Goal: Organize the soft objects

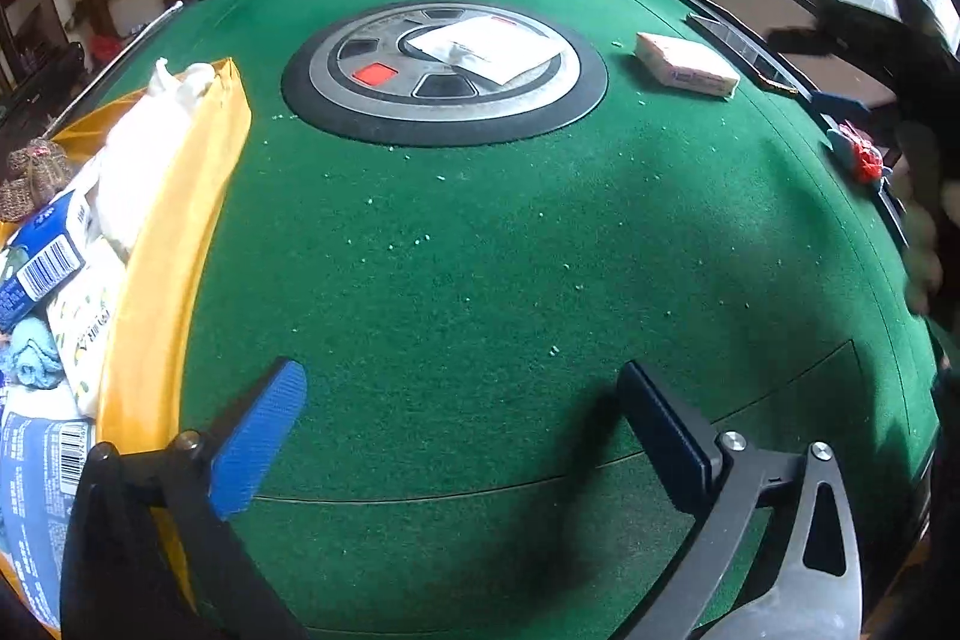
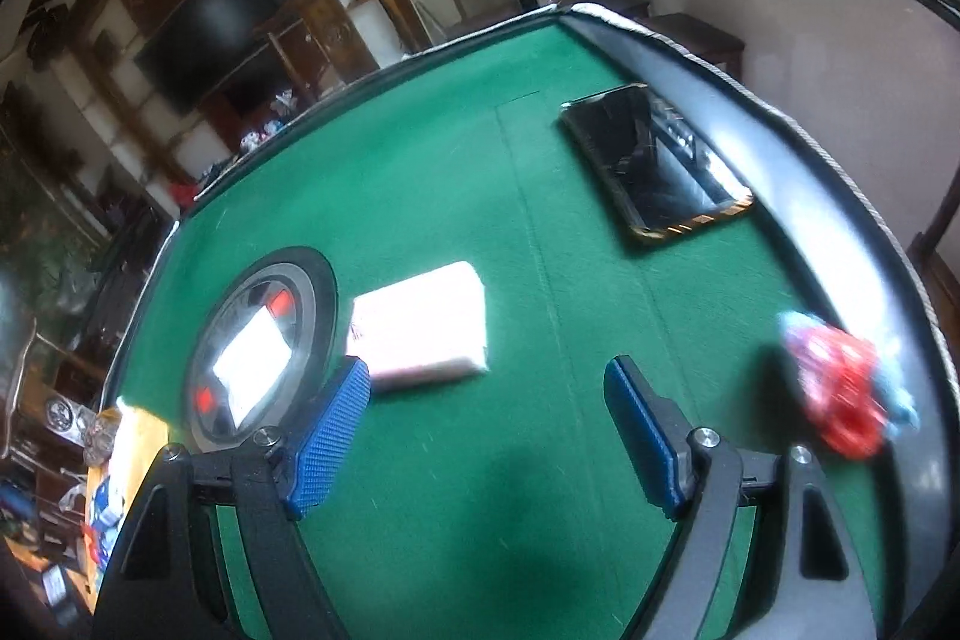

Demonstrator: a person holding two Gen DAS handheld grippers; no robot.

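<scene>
left hand-held gripper (image 1: 462,424) spread as wide as it goes, nothing between the pads, just bare green counter (image 1: 480,280) underneath. yellow bin (image 1: 180,232) right beside its left finger, already stuffed with soft packs and cloths. right hand-held gripper (image 2: 486,430) also apart and empty, hovering over the felt. pink tissue pack (image 2: 420,334) lying just ahead of its left finger, red-and-blue soft thing (image 2: 840,388) off to the right near the rim. best bet, probably: swing right one forward and left, straddle the pack across its short side, squeeze gently, then carry over to the bin. flat white packet (image 1: 486,49) on the centre dial still waiting too, far ahead of the left one.
</scene>
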